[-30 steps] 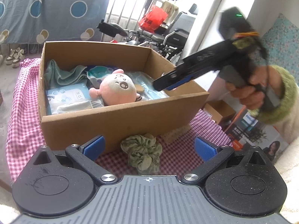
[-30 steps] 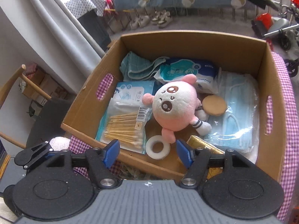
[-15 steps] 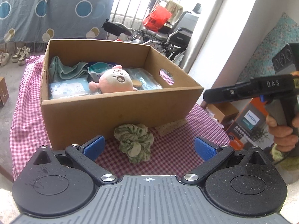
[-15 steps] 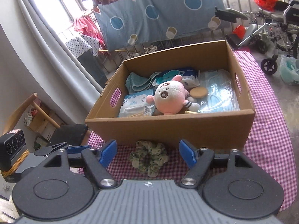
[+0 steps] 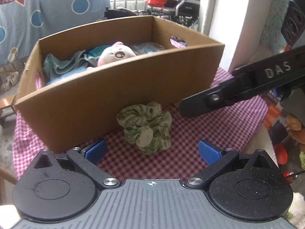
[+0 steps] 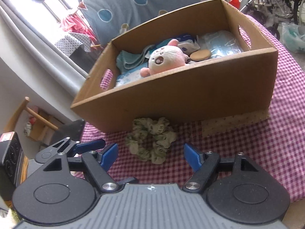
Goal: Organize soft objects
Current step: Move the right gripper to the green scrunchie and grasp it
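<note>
Green crinkled scrunchie [image 5: 146,126] lay on the pink checked tablecloth [image 5: 219,129], touching the cardboard box's [image 5: 114,95] front wall. Right gripper [image 6: 150,154], side arm lettered "DAS", and left gripper [image 5: 151,150] both stood apart, empty. Pink plush toy [image 6: 165,57] sat inside the box.

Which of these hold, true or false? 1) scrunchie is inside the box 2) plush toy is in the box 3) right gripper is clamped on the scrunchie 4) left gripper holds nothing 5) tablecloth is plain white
1) False. The green scrunchie lies on the cloth outside the cardboard box, against its near wall.
2) True. The pink plush toy sits in the box.
3) False. The right gripper is open, short of the scrunchie.
4) True. The left gripper is open and empty.
5) False. The tablecloth is red-and-white check.
</note>
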`<action>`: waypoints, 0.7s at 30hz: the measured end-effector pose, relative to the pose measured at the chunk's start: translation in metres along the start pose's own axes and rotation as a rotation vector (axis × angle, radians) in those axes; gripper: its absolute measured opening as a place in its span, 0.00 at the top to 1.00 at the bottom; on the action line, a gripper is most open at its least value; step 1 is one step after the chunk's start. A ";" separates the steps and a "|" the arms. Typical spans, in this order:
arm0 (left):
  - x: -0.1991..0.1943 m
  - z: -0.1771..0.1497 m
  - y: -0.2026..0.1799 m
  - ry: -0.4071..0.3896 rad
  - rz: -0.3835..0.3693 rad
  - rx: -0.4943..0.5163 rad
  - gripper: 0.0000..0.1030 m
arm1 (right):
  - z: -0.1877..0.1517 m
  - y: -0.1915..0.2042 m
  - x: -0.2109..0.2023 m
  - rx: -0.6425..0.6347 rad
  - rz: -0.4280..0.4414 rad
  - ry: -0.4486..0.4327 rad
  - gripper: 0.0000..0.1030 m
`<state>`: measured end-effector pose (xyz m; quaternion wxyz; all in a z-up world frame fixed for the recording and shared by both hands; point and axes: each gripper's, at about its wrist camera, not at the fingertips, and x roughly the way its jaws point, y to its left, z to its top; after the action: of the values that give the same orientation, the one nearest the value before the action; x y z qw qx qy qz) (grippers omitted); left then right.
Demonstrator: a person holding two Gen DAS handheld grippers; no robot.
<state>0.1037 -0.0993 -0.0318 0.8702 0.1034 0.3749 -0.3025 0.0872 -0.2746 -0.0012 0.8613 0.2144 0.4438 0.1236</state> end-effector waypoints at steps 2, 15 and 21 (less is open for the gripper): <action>0.009 0.002 -0.003 0.013 0.007 0.019 0.02 | 0.003 -0.004 0.009 0.002 -0.012 0.006 0.24; 0.049 0.007 -0.007 0.094 0.022 0.060 0.19 | 0.018 -0.009 0.056 -0.064 -0.004 0.068 0.43; 0.060 0.008 -0.005 0.114 0.021 0.058 0.24 | 0.018 -0.008 0.071 -0.096 -0.007 0.084 0.62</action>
<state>0.1377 -0.1333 -0.0684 0.8471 0.1498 0.4138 -0.2979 0.1428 -0.2578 -0.0460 0.8517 0.1658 0.4738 0.1505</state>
